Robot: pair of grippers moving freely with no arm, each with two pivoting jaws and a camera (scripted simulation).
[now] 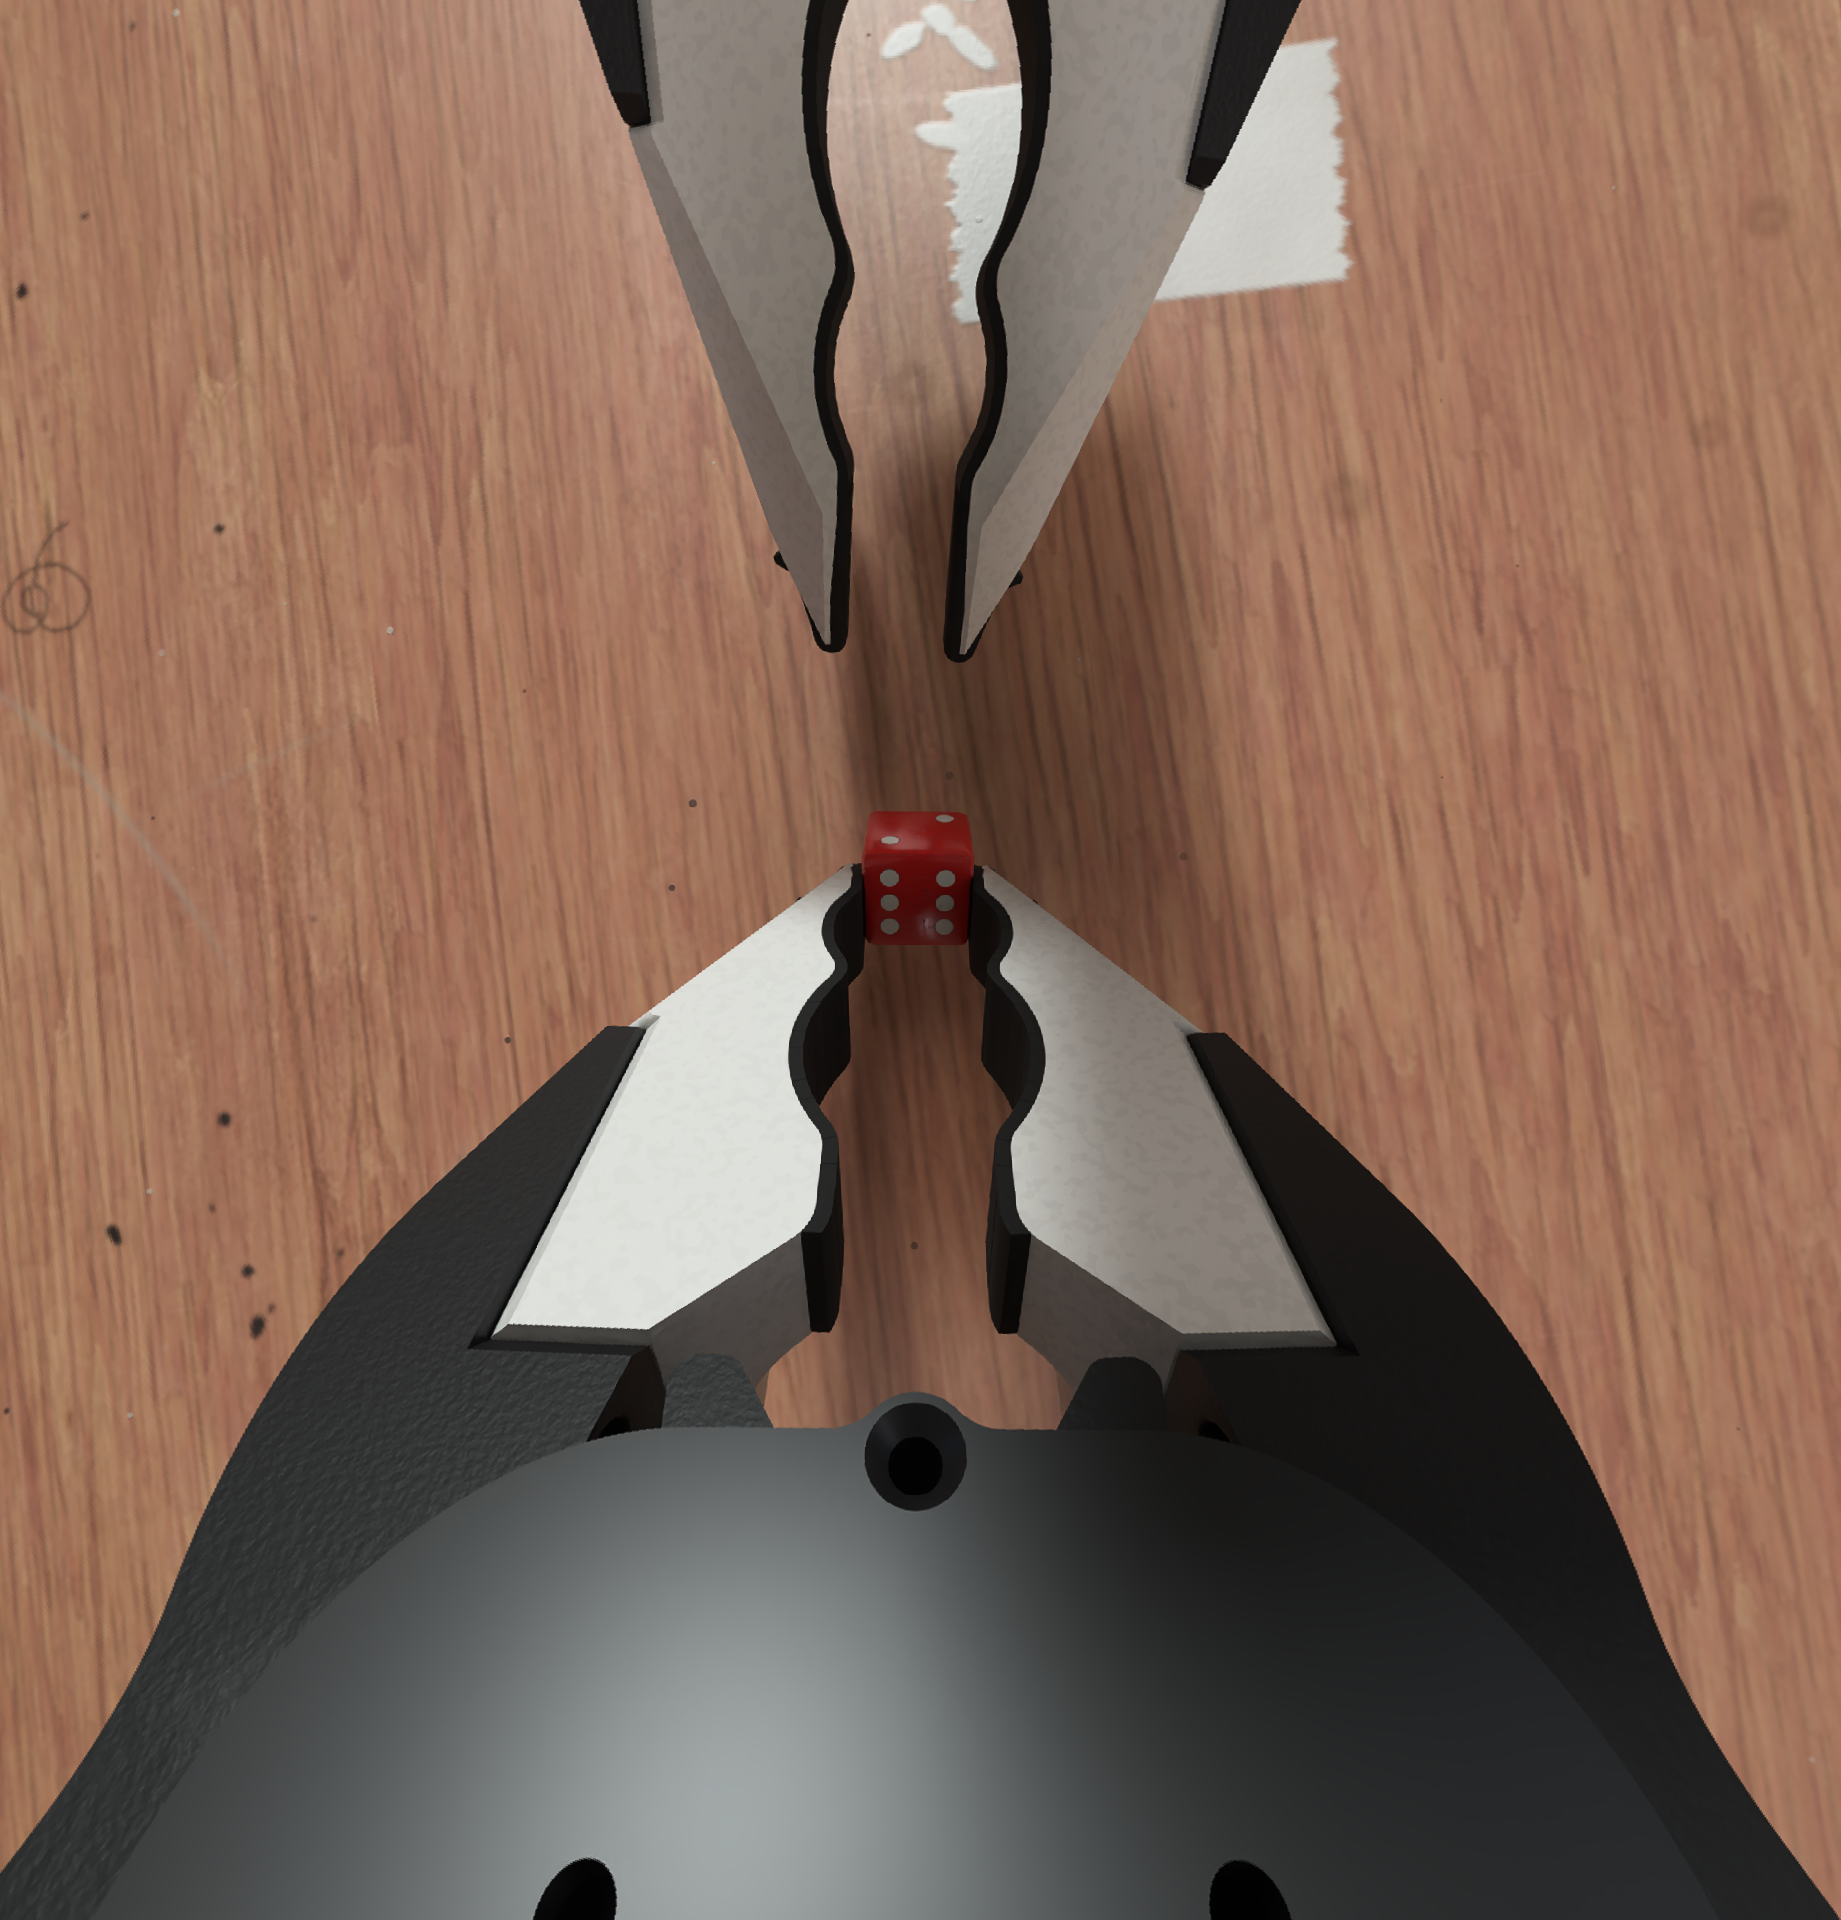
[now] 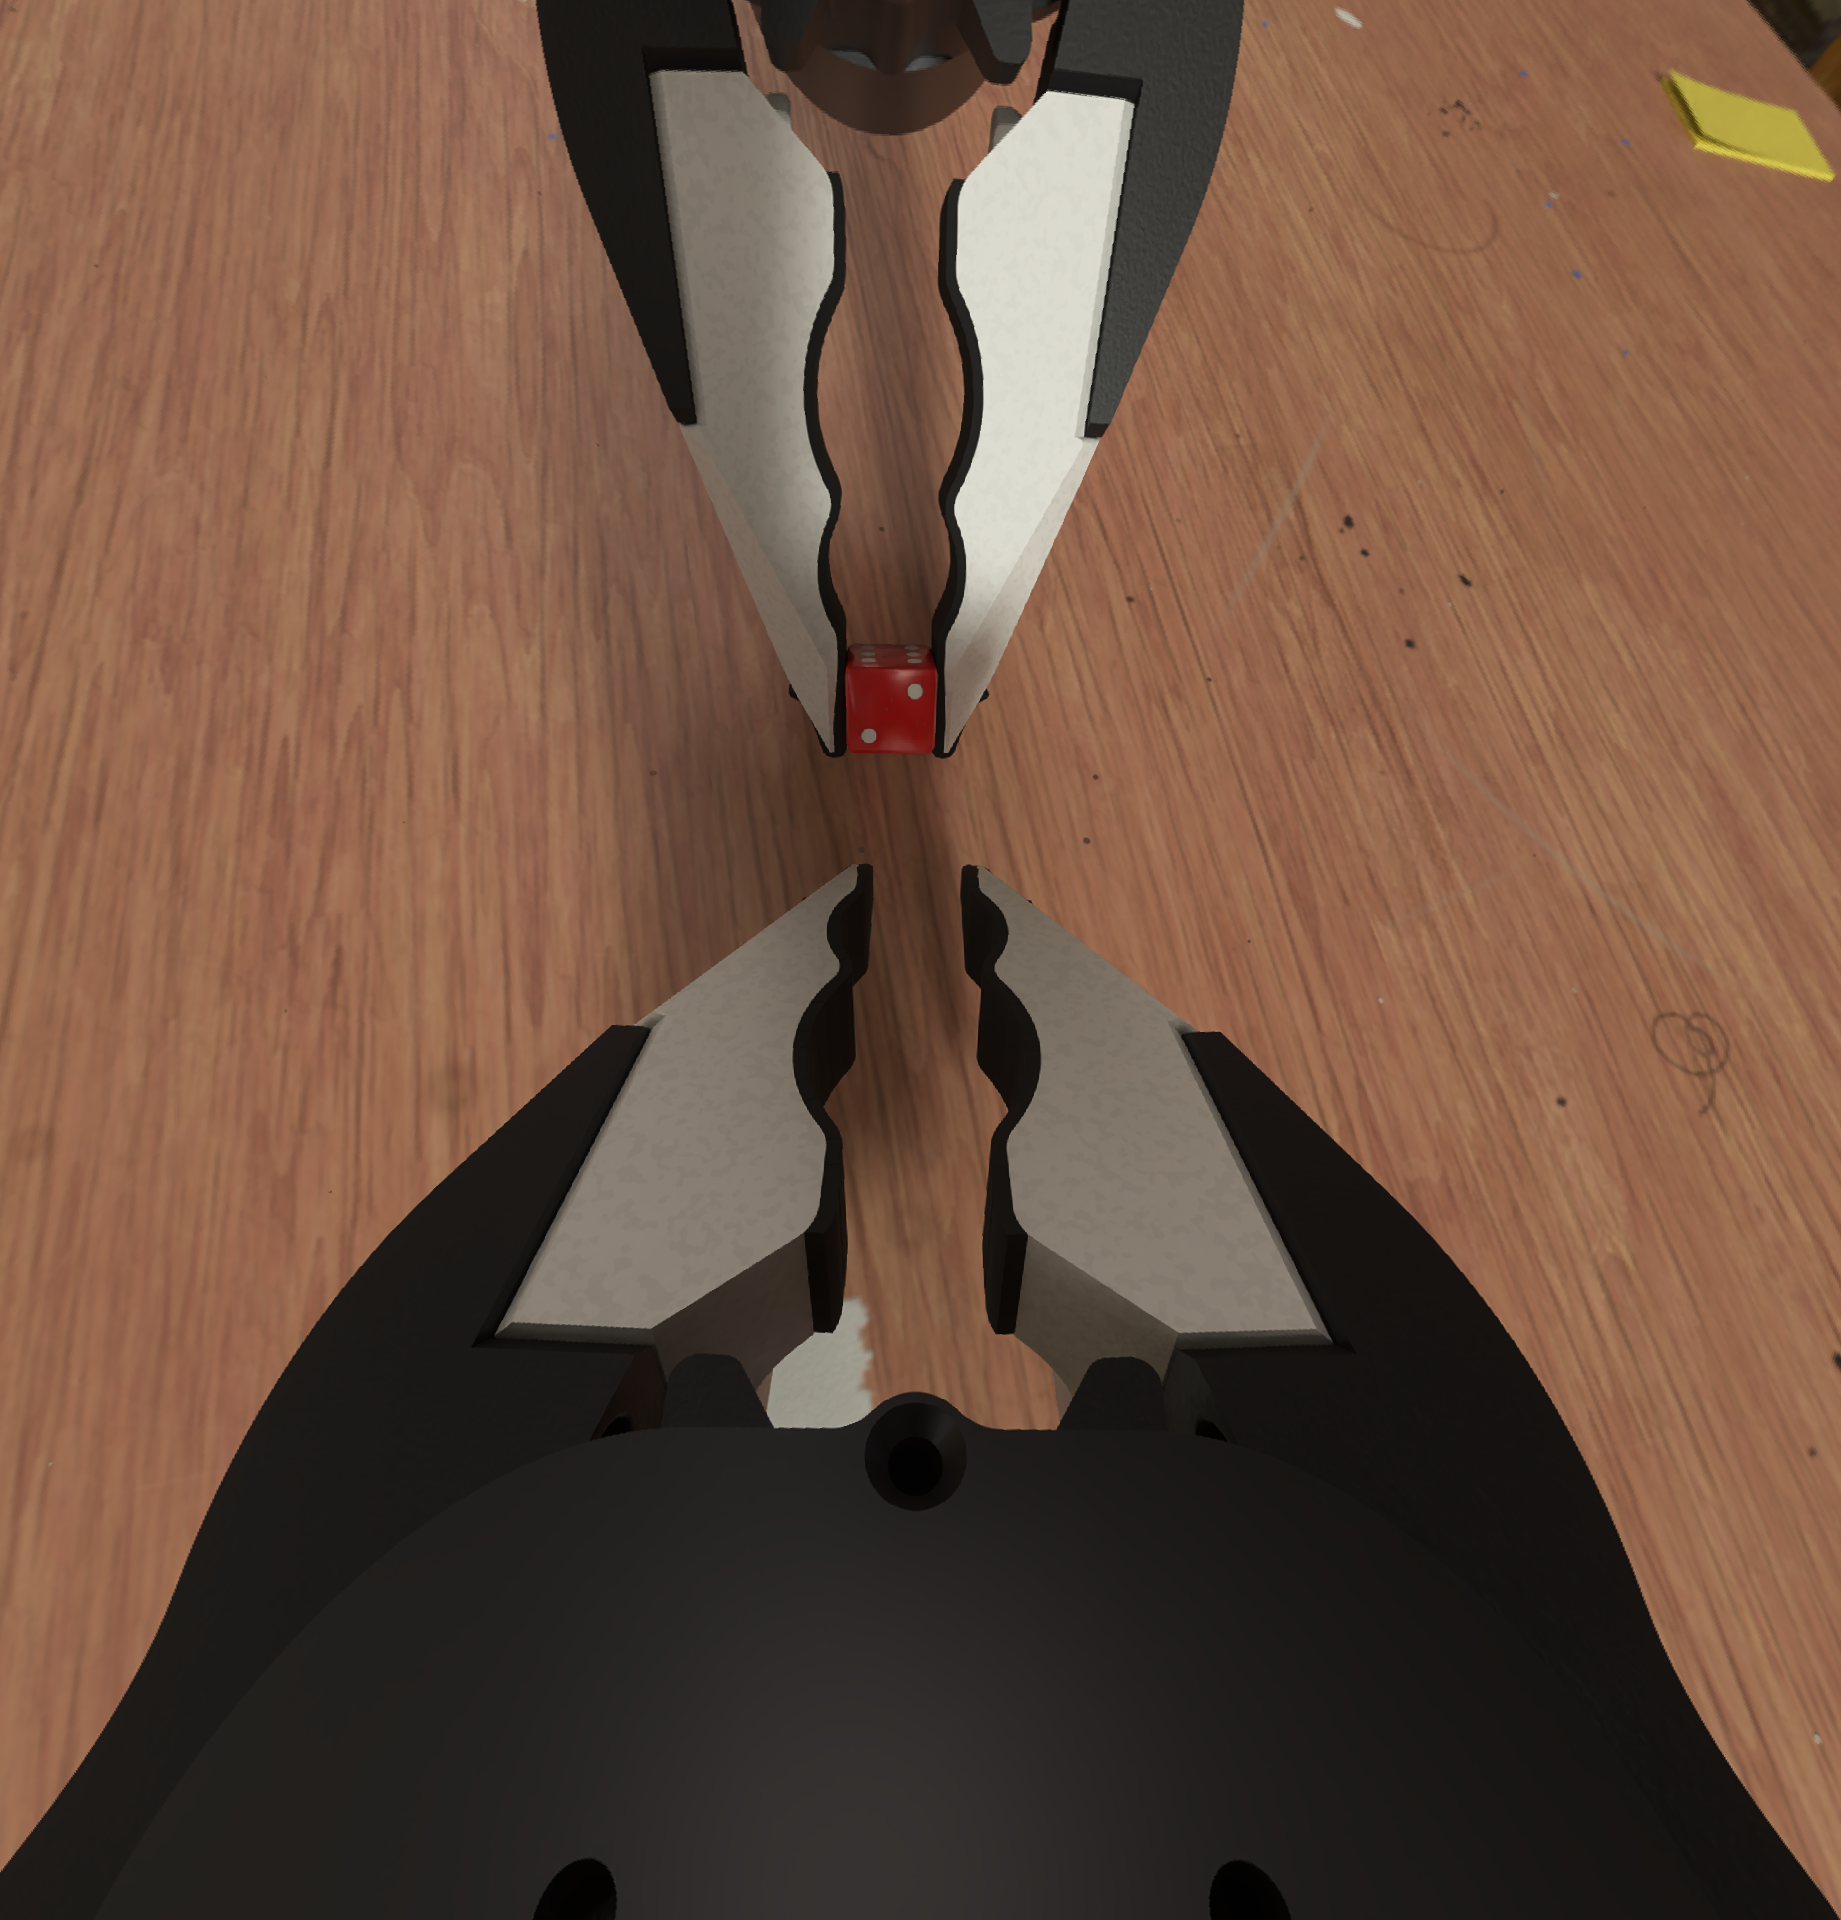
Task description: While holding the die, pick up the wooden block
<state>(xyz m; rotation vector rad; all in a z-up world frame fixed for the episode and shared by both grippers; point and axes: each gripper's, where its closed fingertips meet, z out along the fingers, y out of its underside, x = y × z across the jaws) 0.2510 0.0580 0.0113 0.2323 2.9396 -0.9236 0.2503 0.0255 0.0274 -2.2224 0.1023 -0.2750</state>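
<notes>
A small red die (image 1: 916, 894) with white pips is pinched between the fingertips of my left gripper (image 1: 916, 878), just above the wooden table (image 1: 376, 831). My right gripper (image 1: 895, 649) faces it tip to tip from the far side, a short gap away. Its jaws stand slightly apart with nothing between them. In the right wrist view my right gripper (image 2: 916, 873) is empty, and the left gripper (image 2: 888, 750) opposite it holds the die (image 2: 888, 698). No wooden block shows in either view.
A torn white paper patch (image 1: 1259, 177) lies flat on the table behind the right gripper. A yellow pad (image 2: 1747, 125) lies at the far right near the table edge (image 2: 1830, 62). Small dark specks and pen scribbles mark the tabletop.
</notes>
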